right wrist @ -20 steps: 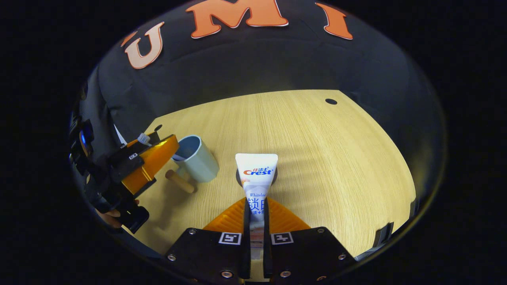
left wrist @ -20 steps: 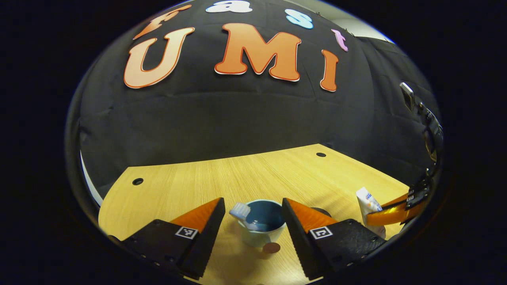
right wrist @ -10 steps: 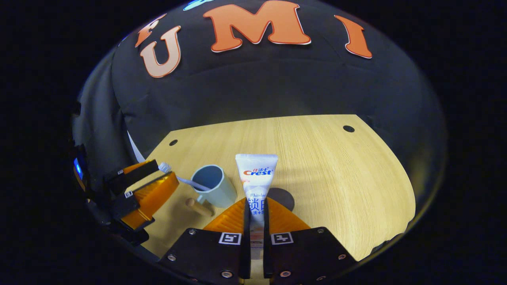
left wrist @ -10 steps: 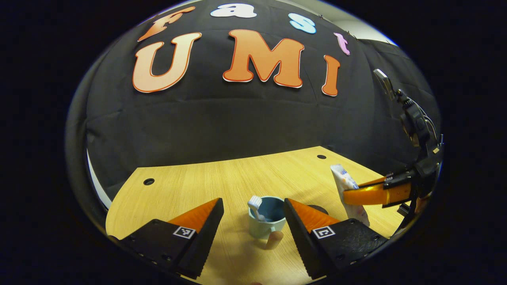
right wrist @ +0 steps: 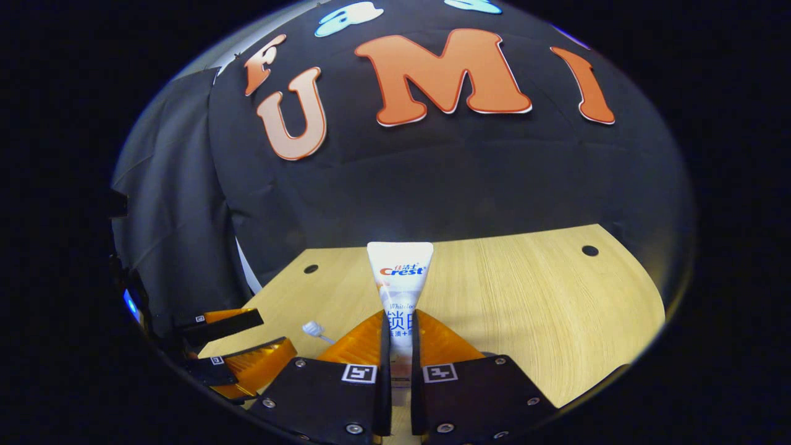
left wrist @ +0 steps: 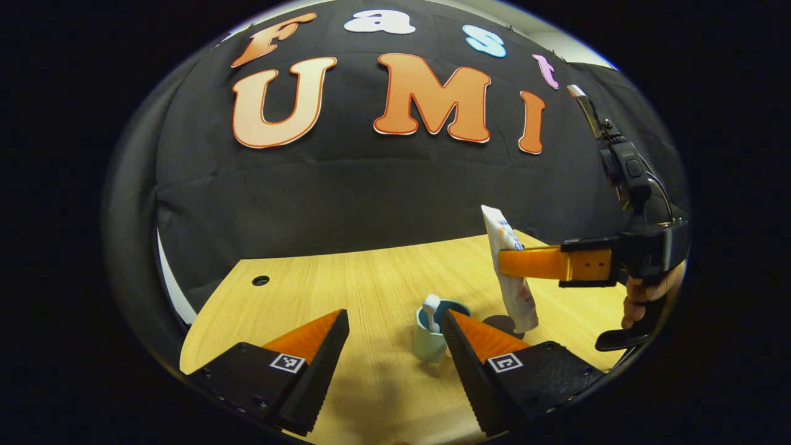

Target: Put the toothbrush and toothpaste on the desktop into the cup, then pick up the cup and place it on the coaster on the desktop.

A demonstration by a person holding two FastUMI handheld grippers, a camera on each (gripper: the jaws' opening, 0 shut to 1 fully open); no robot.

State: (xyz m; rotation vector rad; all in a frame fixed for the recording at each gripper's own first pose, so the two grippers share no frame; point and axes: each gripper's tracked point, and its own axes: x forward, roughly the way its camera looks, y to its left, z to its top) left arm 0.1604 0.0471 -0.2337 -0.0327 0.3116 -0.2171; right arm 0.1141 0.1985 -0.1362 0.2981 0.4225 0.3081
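Overhead, right gripper (right wrist: 396, 346) clamping toothpaste (right wrist: 400, 278); left gripper (left wrist: 395, 352) agape over wooden desktop (left wrist: 346, 284), black cloth wall (left wrist: 346, 191) behind.

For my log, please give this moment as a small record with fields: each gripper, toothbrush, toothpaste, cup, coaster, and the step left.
left gripper: open, holds nothing
right gripper: shut on toothpaste
toothpaste: held off the table, near upright, up and to the right of the cup
toothbrush: in cup, bristles up
cup: upright on table
coaster: dark disc beside cup, bare
step left: toothpaste into cup, then cup onto coaster
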